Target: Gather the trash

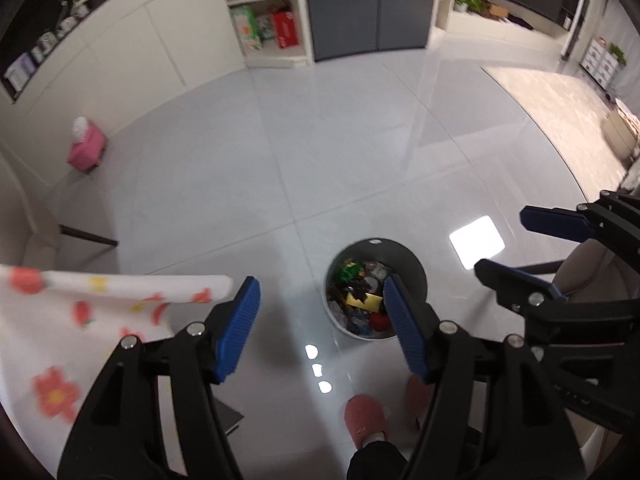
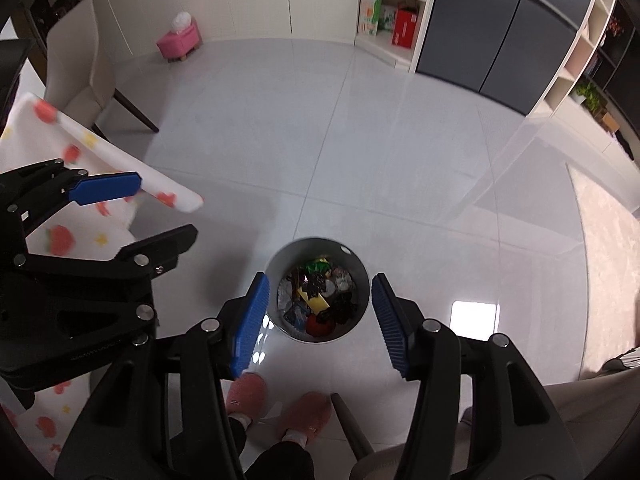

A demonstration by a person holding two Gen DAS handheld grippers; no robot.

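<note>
Trash [image 2: 316,300] is seen heaped inside the bin [image 2: 276,268] on the floor [image 2: 360,140]; both hand-held grippers, left [image 1: 320,328] and right [image 2: 318,320], are held released above it, nothing grasped.

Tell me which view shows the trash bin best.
Right wrist view: the bin sits whole and unblocked between the open claw's fingers. In the left wrist view, a blue finger covers part of the bin's right side.
</note>
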